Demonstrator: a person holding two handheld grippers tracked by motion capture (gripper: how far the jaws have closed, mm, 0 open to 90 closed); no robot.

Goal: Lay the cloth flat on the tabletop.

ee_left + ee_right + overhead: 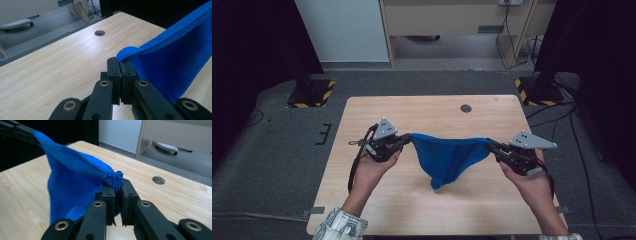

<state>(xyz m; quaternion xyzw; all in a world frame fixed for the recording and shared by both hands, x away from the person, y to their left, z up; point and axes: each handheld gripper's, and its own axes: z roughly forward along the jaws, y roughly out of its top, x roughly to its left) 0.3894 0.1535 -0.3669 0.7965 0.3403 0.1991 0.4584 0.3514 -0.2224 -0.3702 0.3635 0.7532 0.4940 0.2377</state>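
A blue microfibre cloth hangs above the wooden table, stretched between both grippers and sagging to a point in the middle. My left gripper is shut on the cloth's left corner, its jaws pressed together. On the other side, my right gripper is shut on the right corner, with the cloth bunched between the pads. In the right gripper view the cloth runs up and to the left to the other gripper. A hand holds each gripper from below.
A round cable hole sits near the table's far edge. Beyond the table, on the grey floor, two stands have yellow-and-black bases, one at the left and one at the right. A cabinet stands behind.
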